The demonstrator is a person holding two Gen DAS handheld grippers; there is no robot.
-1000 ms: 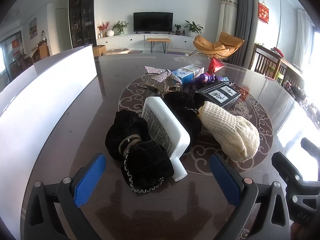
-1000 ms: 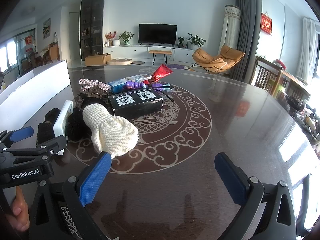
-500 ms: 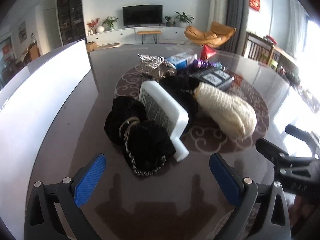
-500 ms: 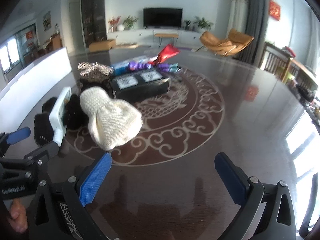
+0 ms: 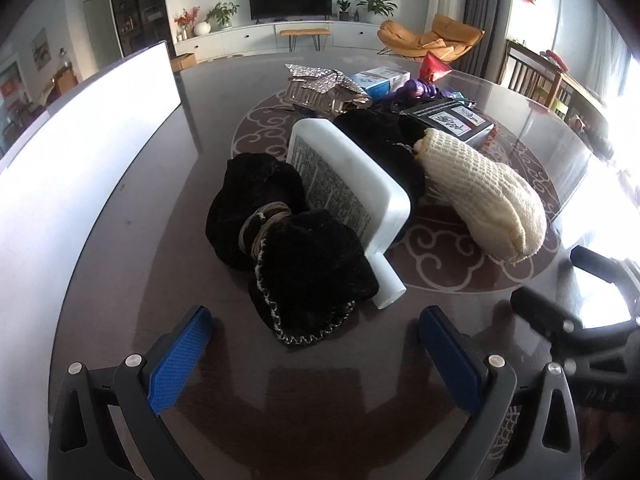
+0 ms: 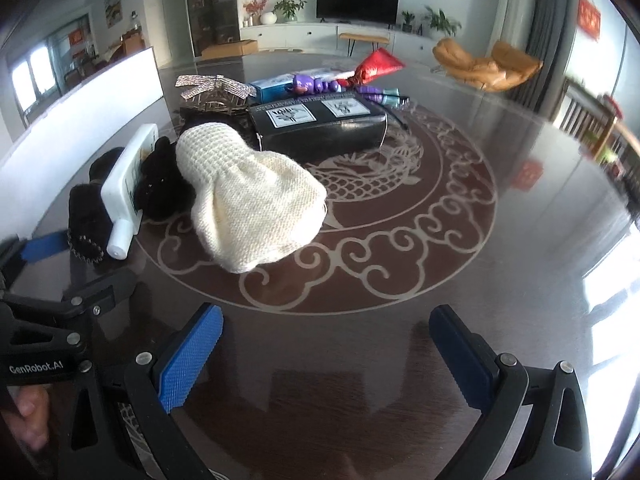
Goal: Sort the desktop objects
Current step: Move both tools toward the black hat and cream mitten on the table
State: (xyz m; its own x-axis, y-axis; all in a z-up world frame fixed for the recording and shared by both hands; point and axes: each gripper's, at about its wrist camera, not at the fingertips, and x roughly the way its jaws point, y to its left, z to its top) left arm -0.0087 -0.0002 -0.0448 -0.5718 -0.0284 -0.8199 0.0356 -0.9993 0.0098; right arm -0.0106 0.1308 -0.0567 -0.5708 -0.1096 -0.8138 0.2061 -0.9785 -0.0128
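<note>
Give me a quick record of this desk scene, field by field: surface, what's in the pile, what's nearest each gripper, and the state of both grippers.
surface: dark glossy table with a pale swirl pattern
pile: black furry bow, white bottle, cream knit mitt, black box, sequin bow, blue carton, purple toy, red foil piece
nearest left gripper: black furry bow, apart
nearest right gripper: cream knit mitt, apart
grippers: both open, holding nothing
left edge: white panel
</note>
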